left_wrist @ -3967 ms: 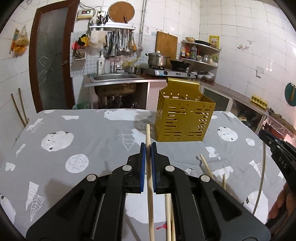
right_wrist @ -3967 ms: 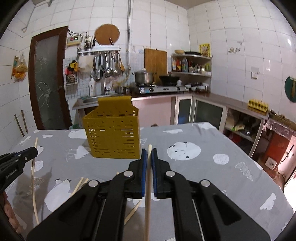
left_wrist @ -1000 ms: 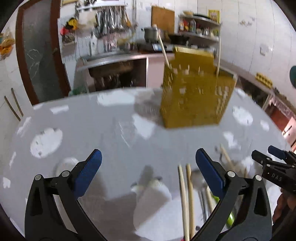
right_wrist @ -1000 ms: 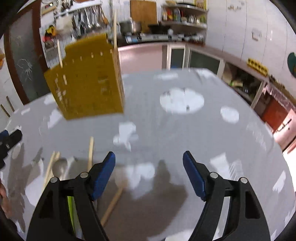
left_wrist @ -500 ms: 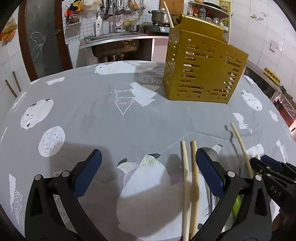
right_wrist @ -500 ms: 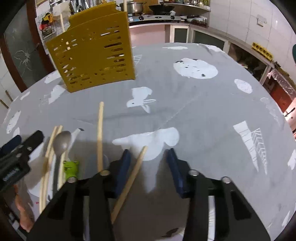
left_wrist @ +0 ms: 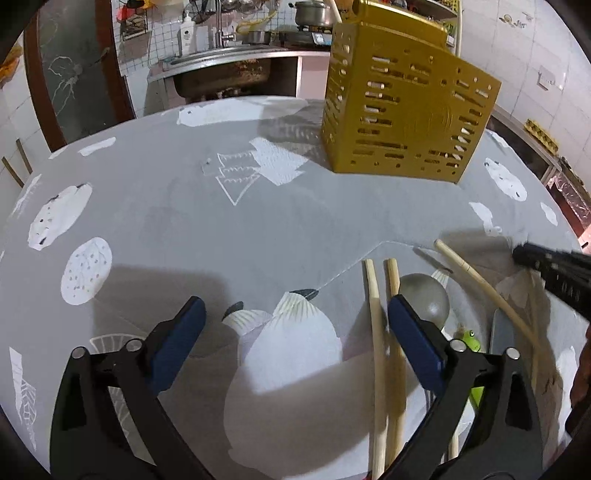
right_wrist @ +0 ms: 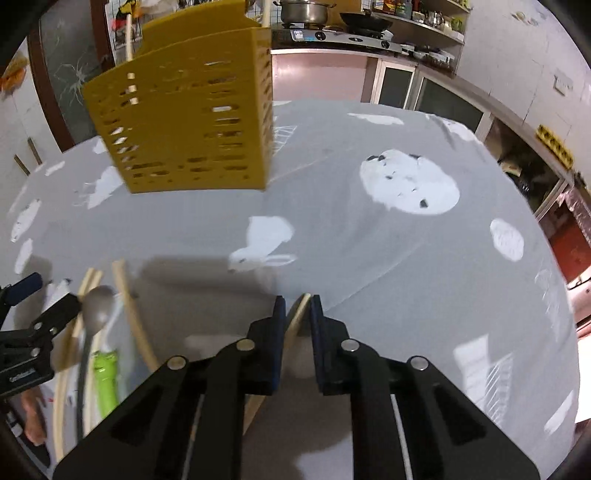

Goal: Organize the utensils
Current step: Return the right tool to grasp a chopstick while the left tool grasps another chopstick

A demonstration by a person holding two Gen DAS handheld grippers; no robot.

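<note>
Left gripper (left_wrist: pixel 295 332): fingers spread wide, nothing held; positioned low over the tablecloth (left_wrist: pixel 229 206), with two chopsticks (left_wrist: pixel 376 332) lying side by side just inside its right finger.
Right gripper (right_wrist: pixel 297 317): fingers drawn close around one chopstick (right_wrist: pixel 295 321); whether the pads are clamped on the stick cannot be told.
Holder (left_wrist: pixel 402 107): yellow, slotted, upright on the far part of the table; chopsticks are seen protruding from its top.
Spoon (left_wrist: pixel 424 299): grey bowl, green frog-shaped handle; laid flat on the cloth just beside the pair of chopsticks.
Loose chopstick (left_wrist: pixel 480 288): laid diagonally, right of the spoon.
Background: sink (left_wrist: pixel 221 70), pot (right_wrist: pixel 303 11) on a stove, tiled wall.
</note>
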